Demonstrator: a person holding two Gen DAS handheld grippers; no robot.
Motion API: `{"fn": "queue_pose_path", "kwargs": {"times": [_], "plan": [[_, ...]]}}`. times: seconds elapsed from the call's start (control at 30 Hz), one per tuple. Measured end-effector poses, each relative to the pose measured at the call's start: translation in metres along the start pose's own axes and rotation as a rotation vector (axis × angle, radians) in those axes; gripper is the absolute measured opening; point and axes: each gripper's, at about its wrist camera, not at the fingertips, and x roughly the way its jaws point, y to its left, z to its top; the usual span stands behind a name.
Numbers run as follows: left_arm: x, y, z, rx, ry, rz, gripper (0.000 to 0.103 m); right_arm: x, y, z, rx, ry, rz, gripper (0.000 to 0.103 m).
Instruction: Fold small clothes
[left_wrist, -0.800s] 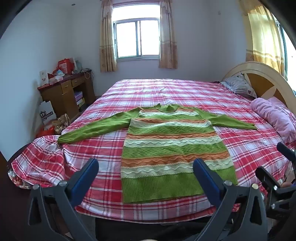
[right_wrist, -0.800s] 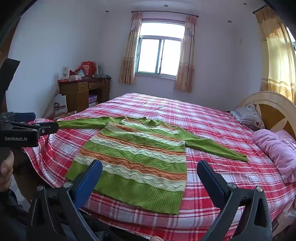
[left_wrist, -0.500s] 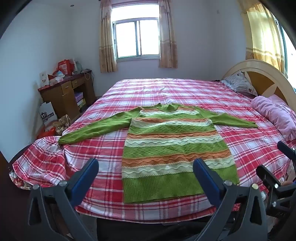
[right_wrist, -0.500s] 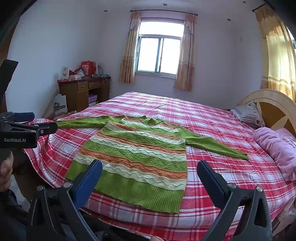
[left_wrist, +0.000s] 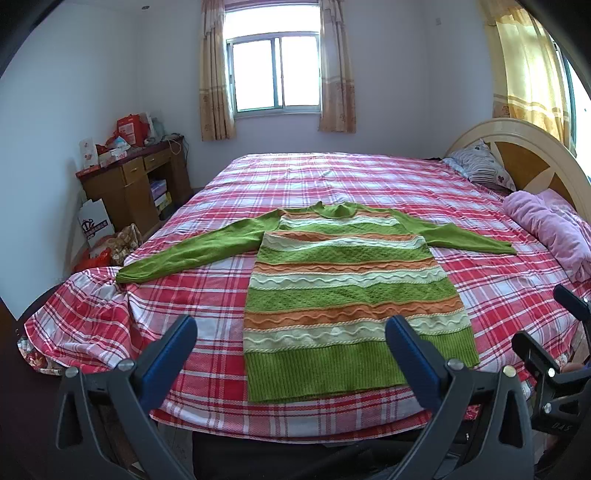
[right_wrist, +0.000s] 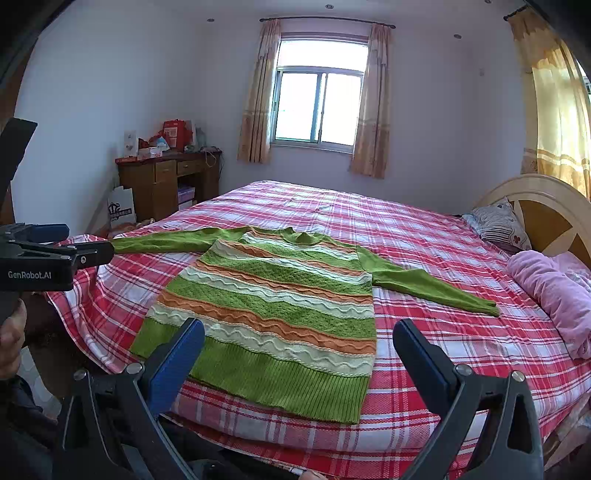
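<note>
bed (left_wrist: 332, 177): plaid sheet | sweater (left_wrist: 351, 291) flat | pink blanket (left_wrist: 546, 225) | pillow (left_wrist: 480, 166)

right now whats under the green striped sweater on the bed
The sweater lies flat on the red plaid bedsheet, which shows all around it. Whatever is beneath its body and sleeves is covered.

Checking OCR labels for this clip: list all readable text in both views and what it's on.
"GenRobot.AI" on the body of the left tongs, seen in the right wrist view.
"045", roughly, on the dark body of the right tongs, seen in the left wrist view; small and tilted, so uncertain.
White paper bag beside the wooden desk: dark logo and a line of print, too small to read.
Red boxes on the desk: print blurred, unreadable.
</note>
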Motion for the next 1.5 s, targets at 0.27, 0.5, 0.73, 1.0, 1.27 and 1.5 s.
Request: {"fn": "queue_pose_path", "kwargs": {"times": [0.27,0.5,0.73,1.0,1.27,1.5], "plan": [[0.0016,0.0011,-0.0019,0.000,0.008,-0.002,0.103,0.0010,0.0007,-0.0014,0.004,0.003,0.002,0.102],[0.0034,0.0002,-0.0028,-0.007,0.010,0.002,0.103,0.0018,0.0002,-0.0022,0.006,0.007,0.001,0.102],[0.0038,0.0018,-0.0034,-0.009,0.016,0.003,0.103,0.0022,-0.0006,-0.0017,0.007,0.009,0.001,0.102],[0.0046,0.0049,-0.0025,-0.015,0.023,0.002,0.103,0.0043,-0.0007,-0.0032,0.009,0.020,0.001,0.102],[0.0056,0.0059,-0.0030,-0.017,0.028,0.000,0.103,0.0057,-0.0025,-0.0040,0.014,0.024,0.000,0.102],[0.0069,0.0066,-0.0046,-0.020,0.033,0.000,0.103,0.0073,-0.0040,-0.0039,0.016,0.028,0.001,0.102]]}}
